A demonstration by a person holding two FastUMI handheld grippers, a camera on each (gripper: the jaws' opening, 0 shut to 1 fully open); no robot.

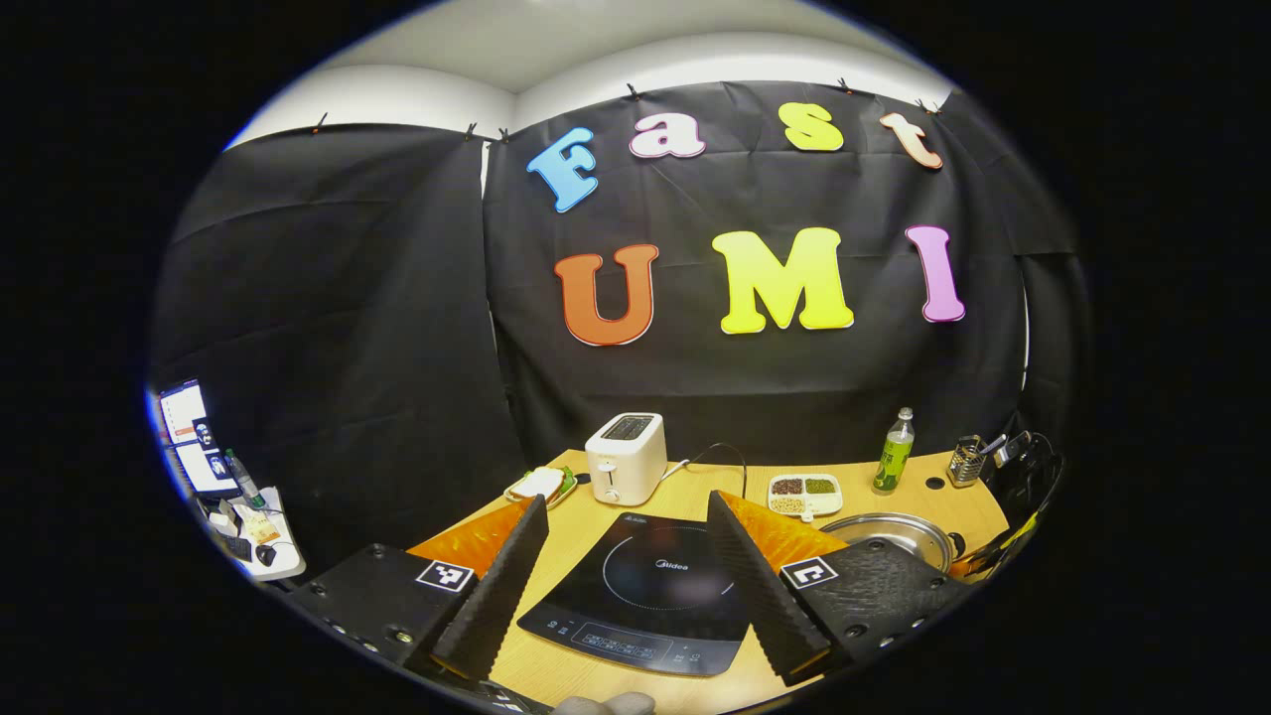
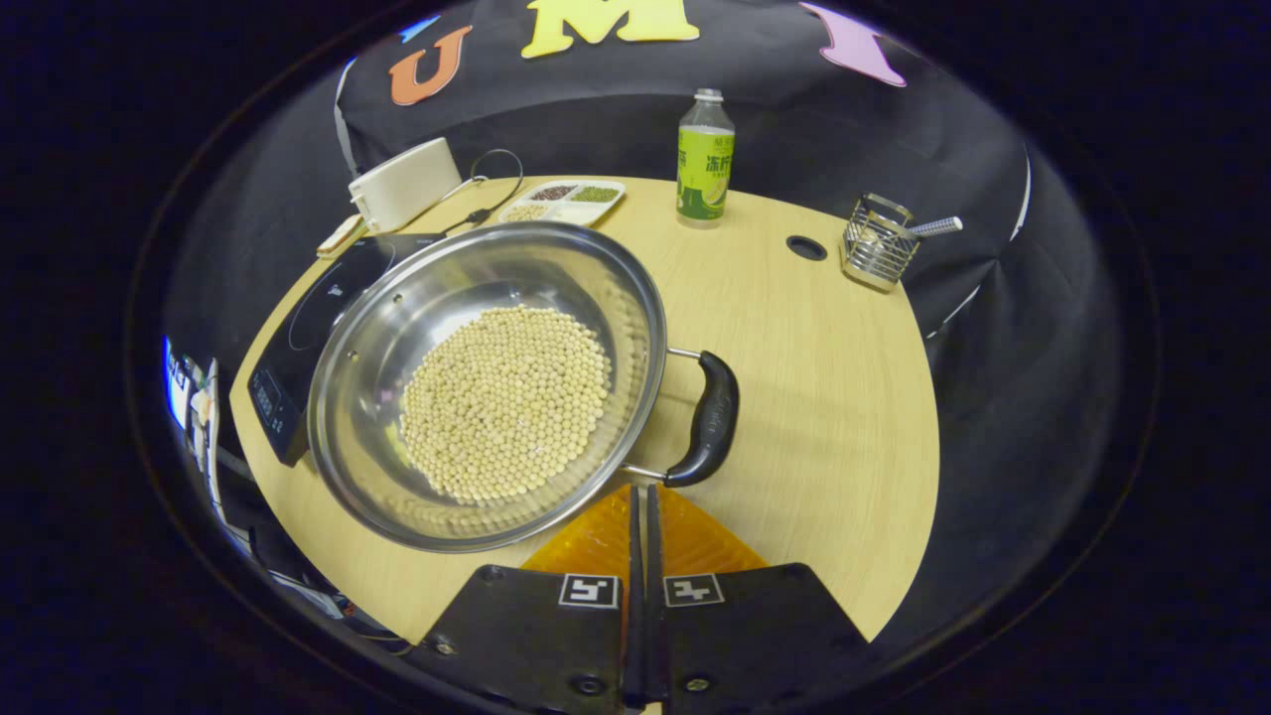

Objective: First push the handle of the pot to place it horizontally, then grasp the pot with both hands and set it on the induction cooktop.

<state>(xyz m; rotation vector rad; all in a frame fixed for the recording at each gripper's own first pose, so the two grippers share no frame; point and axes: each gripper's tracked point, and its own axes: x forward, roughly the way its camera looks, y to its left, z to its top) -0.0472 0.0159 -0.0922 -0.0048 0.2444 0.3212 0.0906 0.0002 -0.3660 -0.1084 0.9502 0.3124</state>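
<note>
Pot: I am seeing it sitting on the wooden table, steel, wide and shallow, holding a layer of pale beans; its left rim is lying just beside, perhaps overlapping, the induction cooktop.
Handle: I am reading the black grip on the pot's right side, its near end pointing toward my right gripper, so it is running near-to-far, not across.
Right gripper: I am holding it with the fingers pressed together on nothing, the tips sitting just beside the handle's near end; I cannot tell whether they are touching it.
Left gripper: I am keeping it spread wide and holding nothing, hovering above the near edge of the cooktop, with the pot's rim showing to the right.
Step in hand: I am judging this to be the push on the handle, not yet the two-handed lift.
Doing it well: I am planning to keep the fingers closed as one blunt tip, press low on the grip's end, and push slowly sideways so the pot is turning in place and not sliding.
Risk: I am watching the beans, since a jerky push could be shifting them, and the bottle standing far behind.
</note>
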